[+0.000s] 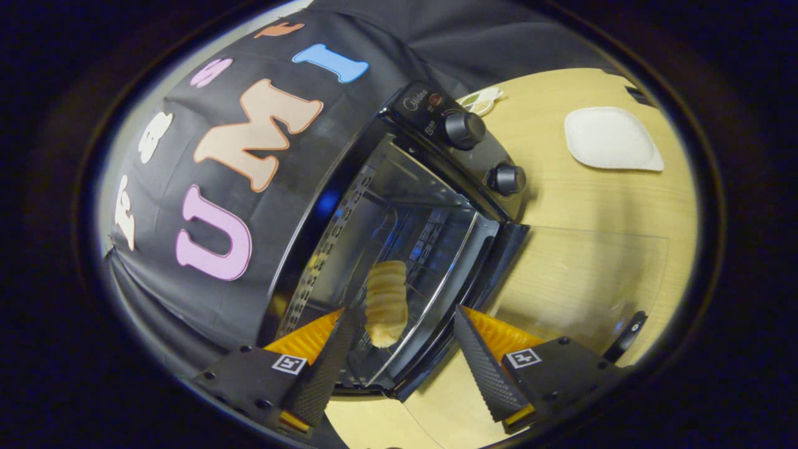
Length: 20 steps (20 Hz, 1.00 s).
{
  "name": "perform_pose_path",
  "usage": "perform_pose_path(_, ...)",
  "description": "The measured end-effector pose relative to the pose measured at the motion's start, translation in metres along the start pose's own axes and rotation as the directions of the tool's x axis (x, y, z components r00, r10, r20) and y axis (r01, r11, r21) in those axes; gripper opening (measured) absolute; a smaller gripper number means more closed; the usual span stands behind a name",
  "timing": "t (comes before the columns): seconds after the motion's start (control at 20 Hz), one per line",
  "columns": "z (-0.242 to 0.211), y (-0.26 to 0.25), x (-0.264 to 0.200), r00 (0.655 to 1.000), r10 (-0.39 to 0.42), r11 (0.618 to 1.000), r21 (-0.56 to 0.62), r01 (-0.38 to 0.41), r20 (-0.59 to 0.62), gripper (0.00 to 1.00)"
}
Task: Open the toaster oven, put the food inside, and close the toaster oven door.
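We see our gripper (404, 315) with fingers wide apart, holding nothing; the bread roll (386, 302) lies inside the open toaster oven (436, 156), just ahead.

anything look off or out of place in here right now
Nothing stands out. The bread roll lies on the rack inside the toaster oven, the glass door hangs fully open over the table, and the open gripper holds nothing.

Booth with a wooden table

Pale wooden tabletop (598, 206) under warm light; black cloth wall (249, 206) behind; a white dish (611, 138) lies on it.
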State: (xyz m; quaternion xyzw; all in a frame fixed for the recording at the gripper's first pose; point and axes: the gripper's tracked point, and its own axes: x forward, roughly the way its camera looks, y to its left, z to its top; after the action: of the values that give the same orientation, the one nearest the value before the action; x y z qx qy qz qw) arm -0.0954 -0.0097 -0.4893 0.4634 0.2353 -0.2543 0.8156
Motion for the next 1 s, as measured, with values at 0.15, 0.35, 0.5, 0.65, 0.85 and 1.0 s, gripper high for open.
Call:
perform_pose_path(0.15,0.002,-0.004,-0.018,1.0,0.013,0.998,-0.057,-0.014,-0.015,1.0)
perform_pose_path(0.35,-0.001,-0.015,-0.04,0.997,0.026,0.989,-0.146,-0.037,-0.074,1.0)
perform_pose_path(0.5,-0.002,-0.027,-0.055,0.992,0.012,0.973,-0.226,-0.04,-0.123,1.0)
perform_pose_path(0.65,-0.005,-0.035,-0.07,0.986,0.003,0.948,-0.314,-0.056,-0.168,1.0)
perform_pose_path(0.85,0.0,-0.052,-0.091,0.984,-0.045,0.898,-0.437,-0.037,-0.175,1.0)
perform_pose_path(1.0,0.002,-0.075,-0.105,0.978,-0.114,0.853,-0.521,0.007,-0.173,1.0)
